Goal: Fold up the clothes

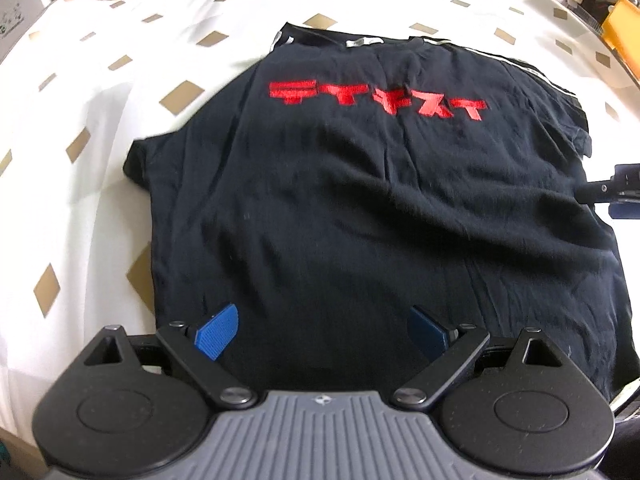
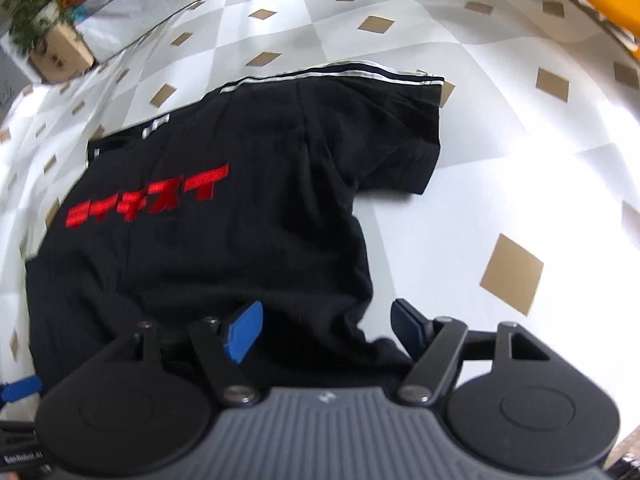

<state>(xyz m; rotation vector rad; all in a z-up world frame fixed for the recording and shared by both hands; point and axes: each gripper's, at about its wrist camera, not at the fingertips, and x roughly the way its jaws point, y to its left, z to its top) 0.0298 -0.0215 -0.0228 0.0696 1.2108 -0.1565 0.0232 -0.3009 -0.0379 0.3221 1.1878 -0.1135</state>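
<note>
A black T-shirt (image 1: 360, 208) with red lettering on its chest lies spread front-up on a white cloth with tan diamonds (image 1: 80, 120). My left gripper (image 1: 322, 332) hovers over the shirt's lower part, open, nothing between its blue pads. In the right wrist view the same T-shirt (image 2: 224, 224) shows its right sleeve (image 2: 396, 148) stretched out flat, with a white stripe along the shoulder. My right gripper (image 2: 328, 328) hangs open above the shirt's side edge; nothing is pinched. A piece of the right gripper (image 1: 616, 192) shows at the left view's right edge.
The white cloth (image 2: 500, 140) stretches bare to the right of the shirt. A yellow container (image 1: 624, 36) stands past the far right corner. A cardboard box with greenery (image 2: 52, 52) sits beyond the far left edge.
</note>
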